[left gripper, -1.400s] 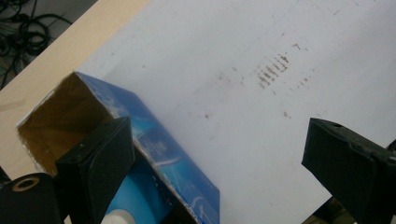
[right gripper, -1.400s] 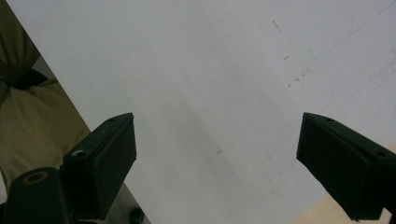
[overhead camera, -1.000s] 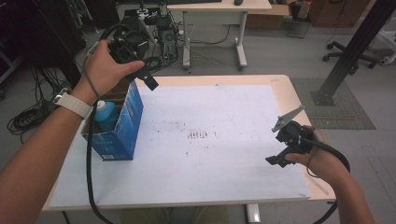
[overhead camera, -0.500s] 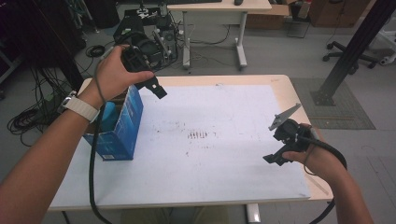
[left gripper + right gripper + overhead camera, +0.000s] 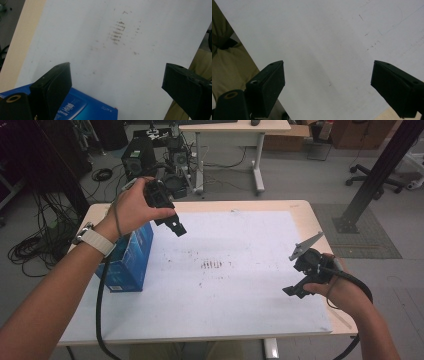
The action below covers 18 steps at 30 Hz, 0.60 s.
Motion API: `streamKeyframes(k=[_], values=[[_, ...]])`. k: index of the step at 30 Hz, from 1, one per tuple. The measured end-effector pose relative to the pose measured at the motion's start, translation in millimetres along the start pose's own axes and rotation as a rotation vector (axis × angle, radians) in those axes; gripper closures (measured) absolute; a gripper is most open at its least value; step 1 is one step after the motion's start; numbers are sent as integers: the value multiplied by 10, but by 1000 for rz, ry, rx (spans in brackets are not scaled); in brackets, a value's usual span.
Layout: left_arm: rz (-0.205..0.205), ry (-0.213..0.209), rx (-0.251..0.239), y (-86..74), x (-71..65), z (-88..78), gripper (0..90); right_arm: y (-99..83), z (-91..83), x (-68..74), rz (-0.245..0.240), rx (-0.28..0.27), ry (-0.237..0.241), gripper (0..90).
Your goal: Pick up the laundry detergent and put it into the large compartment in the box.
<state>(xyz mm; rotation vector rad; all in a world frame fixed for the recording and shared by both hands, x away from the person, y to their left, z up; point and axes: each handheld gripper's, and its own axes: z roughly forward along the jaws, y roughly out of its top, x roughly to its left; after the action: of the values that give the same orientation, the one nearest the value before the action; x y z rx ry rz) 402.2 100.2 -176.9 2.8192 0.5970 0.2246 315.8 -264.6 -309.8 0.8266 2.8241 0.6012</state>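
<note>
Left tool [image 5: 170, 222] has risen from the blue box [image 5: 131, 256] and now hangs above the white sheet [image 5: 235, 285], a little toward the counter [image 5: 305, 215] middle, with its jaws wide apart and nothing between them. This suggests that its work at the box is finished. The box stands below and beside it, at the left edge. Right tool [image 5: 300, 277] waits near the right edge, also open and empty.

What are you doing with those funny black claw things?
A person holds a gripper in each hand over a white table. The left gripper is raised beside a blue box at the table's left, jaws open, holding nothing. The right gripper waits low near the right edge, jaws open too.
</note>
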Motion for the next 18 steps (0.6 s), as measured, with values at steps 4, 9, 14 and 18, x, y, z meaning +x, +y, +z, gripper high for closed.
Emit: streamKeyframes(k=[4,9,14,18], values=[[0,-12,10,-6,-44,85,91,3,3,5,-2,3,0,119],[6,-23,6,-35,-71,135,92,14,5,22,-6,0,2,119],[12,-23,8,-61,-107,195,91,28,15,41,-8,0,3,119],[12,-27,12,-86,-117,260,91,45,2,50,-10,-4,-1,119]])
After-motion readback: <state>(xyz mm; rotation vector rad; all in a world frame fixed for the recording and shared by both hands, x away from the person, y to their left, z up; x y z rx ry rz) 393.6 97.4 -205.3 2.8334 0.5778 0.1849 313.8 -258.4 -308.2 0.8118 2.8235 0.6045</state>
